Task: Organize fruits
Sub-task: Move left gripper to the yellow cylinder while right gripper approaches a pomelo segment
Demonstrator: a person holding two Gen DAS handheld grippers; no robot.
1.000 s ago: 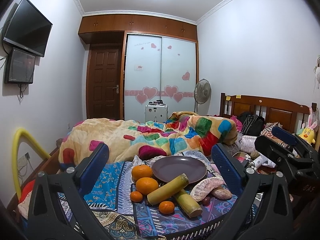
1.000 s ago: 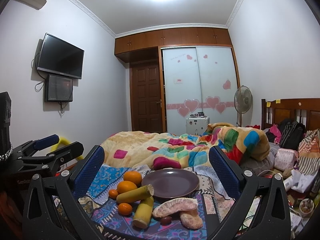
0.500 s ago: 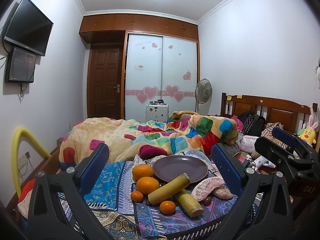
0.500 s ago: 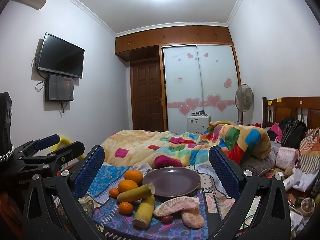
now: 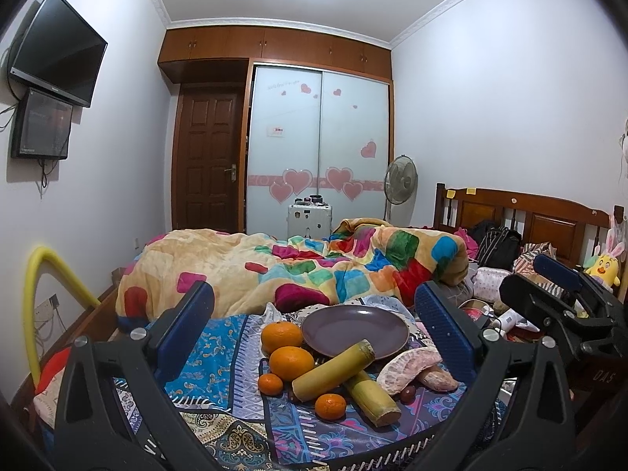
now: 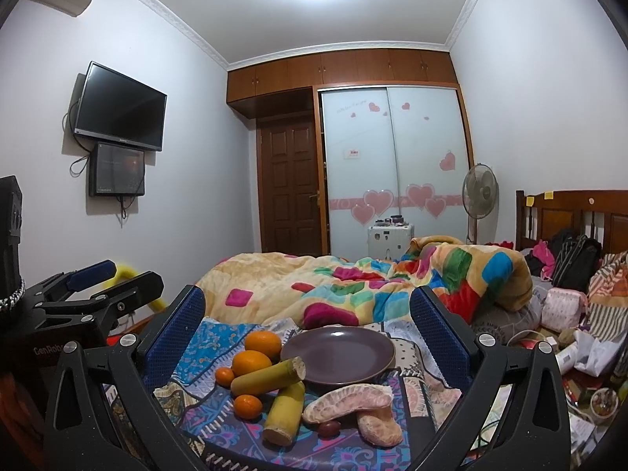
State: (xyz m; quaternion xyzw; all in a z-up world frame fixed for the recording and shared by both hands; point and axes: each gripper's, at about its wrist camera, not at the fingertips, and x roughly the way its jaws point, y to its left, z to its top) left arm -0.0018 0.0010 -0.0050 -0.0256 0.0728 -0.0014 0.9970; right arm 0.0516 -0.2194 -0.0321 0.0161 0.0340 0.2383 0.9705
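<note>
An empty purple plate (image 5: 355, 329) (image 6: 337, 353) sits on a patterned cloth. In front of it lie two big oranges (image 5: 282, 333) (image 6: 251, 363), two small tangerines (image 5: 330, 406) (image 6: 248, 406), two yellow-green sugarcane pieces (image 5: 331, 371) (image 6: 269, 378), peeled pomelo segments (image 5: 404, 367) (image 6: 347, 398) and a small dark red fruit (image 5: 408, 392) (image 6: 329, 428). My left gripper (image 5: 314, 314) is open and empty, held back from the fruits. My right gripper (image 6: 308, 316) is open and empty too; it shows at the right of the left wrist view (image 5: 557, 298).
The patterned cloth (image 5: 219, 353) covers a low surface at the foot of a bed with a colourful blanket (image 5: 314, 267). A yellow tube (image 5: 35, 294) stands at the left. Bags and clutter (image 6: 569, 306) lie on the right by the wooden headboard (image 5: 522, 212).
Both views have shifted only slightly; the fruits and plate have not moved and both grippers stay open.
</note>
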